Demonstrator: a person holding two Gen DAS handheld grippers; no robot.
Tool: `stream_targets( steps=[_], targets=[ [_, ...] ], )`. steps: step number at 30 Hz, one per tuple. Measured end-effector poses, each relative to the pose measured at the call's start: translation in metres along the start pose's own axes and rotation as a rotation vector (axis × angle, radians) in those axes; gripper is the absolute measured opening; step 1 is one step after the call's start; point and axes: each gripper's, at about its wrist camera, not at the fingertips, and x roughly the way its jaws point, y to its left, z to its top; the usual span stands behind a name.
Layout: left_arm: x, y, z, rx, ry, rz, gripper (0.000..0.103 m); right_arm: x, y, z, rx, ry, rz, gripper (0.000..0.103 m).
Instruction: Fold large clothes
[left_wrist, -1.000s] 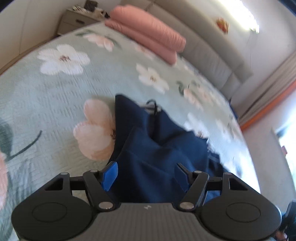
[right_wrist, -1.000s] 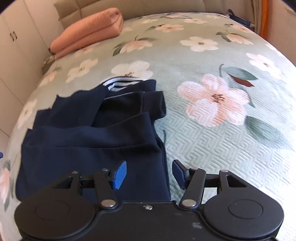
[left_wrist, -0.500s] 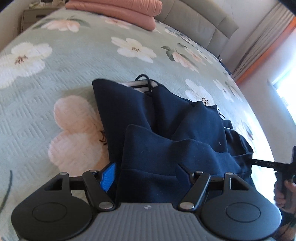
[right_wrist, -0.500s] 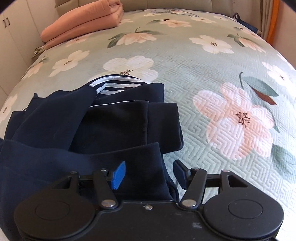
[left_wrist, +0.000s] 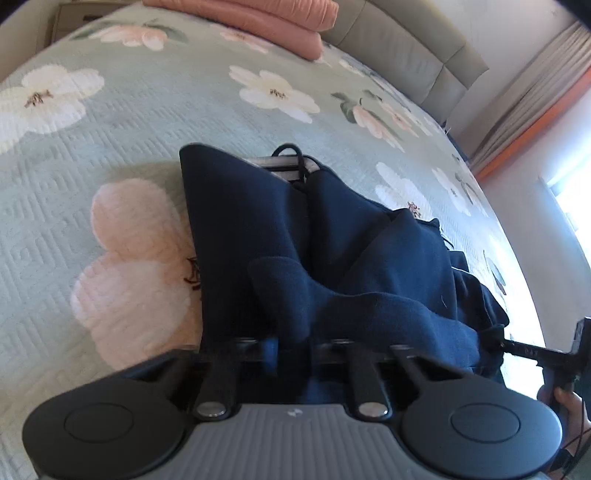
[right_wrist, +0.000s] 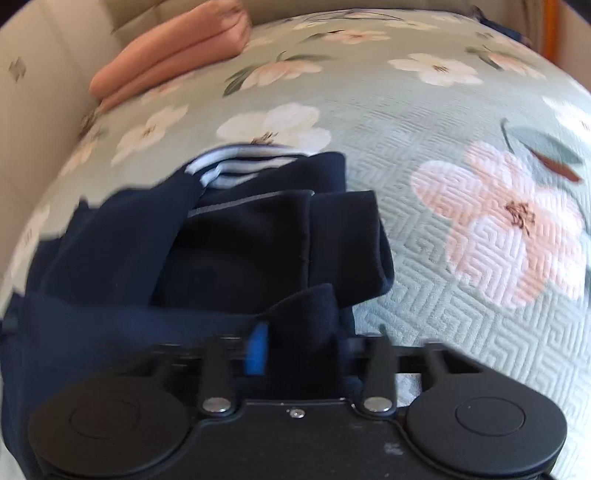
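Note:
A dark navy garment (left_wrist: 332, 251) with a striped white collar (right_wrist: 236, 164) lies partly folded on the floral bed cover. My left gripper (left_wrist: 293, 343) is shut on the garment's near hem, which bunches up between its fingers. My right gripper (right_wrist: 299, 343) is shut on the near edge at the garment's right side (right_wrist: 258, 251); a blue pad (right_wrist: 257, 350) shows beside the pinched cloth. The right gripper's tool and the hand holding it show at the right edge of the left wrist view (left_wrist: 546, 354).
The bed (left_wrist: 129, 122) has a pale green cover with large flowers. A folded pink quilt (left_wrist: 266, 18) lies by the grey headboard (left_wrist: 406, 48); it also shows in the right wrist view (right_wrist: 173, 48). Curtains (left_wrist: 535, 92) hang at the right.
Both grippers have closed from open onto the garment's near edge, and the cloth now bunches up between the fingers. Both have moved in closer to the garment.

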Motion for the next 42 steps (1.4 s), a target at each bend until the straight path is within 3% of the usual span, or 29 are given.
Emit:
stream_targets(
  steps=[2, 8, 13, 15, 18, 22, 25, 29, 31, 33, 34, 35, 36, 37, 38, 40, 42],
  targets=[
    [-0.019, -0.009, -0.008, 0.019, -0.056, 0.013, 0.013, -0.016, 0.007, -0.010, -0.024, -0.018, -0.007, 0.013],
    [-0.086, -0.040, -0.016, -0.016, -0.182, -0.066, 0.013, -0.096, 0.043, -0.028, -0.180, -0.174, -0.007, 0.012],
    [-0.116, -0.066, 0.020, 0.005, -0.340, -0.115, 0.013, -0.145, 0.058, 0.012, -0.261, -0.366, -0.028, 0.011],
    [-0.117, -0.071, 0.042, 0.016, -0.403, -0.121, 0.013, -0.148, 0.058, 0.035, -0.280, -0.432, -0.048, 0.011],
    [-0.102, -0.069, 0.068, 0.029, -0.432, -0.122, 0.013, -0.134, 0.055, 0.062, -0.285, -0.465, -0.056, 0.011],
    [-0.049, -0.045, 0.085, 0.003, -0.423, -0.031, 0.013, -0.083, 0.050, 0.080, -0.255, -0.448, -0.058, 0.011],
    [0.006, -0.017, 0.086, -0.068, -0.348, 0.048, 0.013, -0.022, 0.047, 0.091, -0.257, -0.375, -0.098, 0.011],
    [0.044, 0.013, 0.072, -0.183, -0.275, 0.046, 0.013, 0.045, 0.029, 0.092, -0.177, -0.182, -0.074, 0.012],
    [0.046, 0.020, 0.069, -0.211, -0.267, 0.028, 0.016, 0.054, 0.018, 0.092, -0.124, -0.156, -0.058, 0.015],
    [0.045, 0.024, 0.071, -0.227, -0.261, 0.003, 0.018, 0.055, 0.005, 0.096, -0.058, -0.137, 0.009, 0.025],
    [0.042, 0.028, 0.069, -0.226, -0.254, -0.012, 0.018, 0.055, 0.000, 0.098, -0.035, -0.126, 0.043, 0.037],
    [0.042, 0.030, 0.069, -0.223, -0.245, -0.027, 0.019, 0.056, -0.004, 0.100, -0.018, -0.115, 0.070, 0.056],
    [0.041, 0.031, 0.070, -0.221, -0.238, -0.040, 0.022, 0.058, -0.008, 0.102, -0.002, -0.103, 0.094, 0.066],
    [0.041, 0.033, 0.070, -0.220, -0.230, -0.050, 0.031, 0.059, -0.010, 0.102, 0.011, -0.090, 0.116, 0.078],
    [0.042, 0.036, 0.071, -0.227, -0.223, -0.059, 0.045, 0.061, -0.012, 0.104, 0.020, -0.078, 0.133, 0.078],
    [0.042, 0.041, 0.069, -0.251, -0.225, -0.071, 0.054, 0.068, -0.015, 0.107, 0.034, -0.068, 0.131, 0.076],
    [0.049, 0.041, 0.069, -0.246, -0.210, -0.053, 0.051, 0.070, -0.014, 0.107, 0.044, -0.076, 0.116, 0.049]
  ],
)
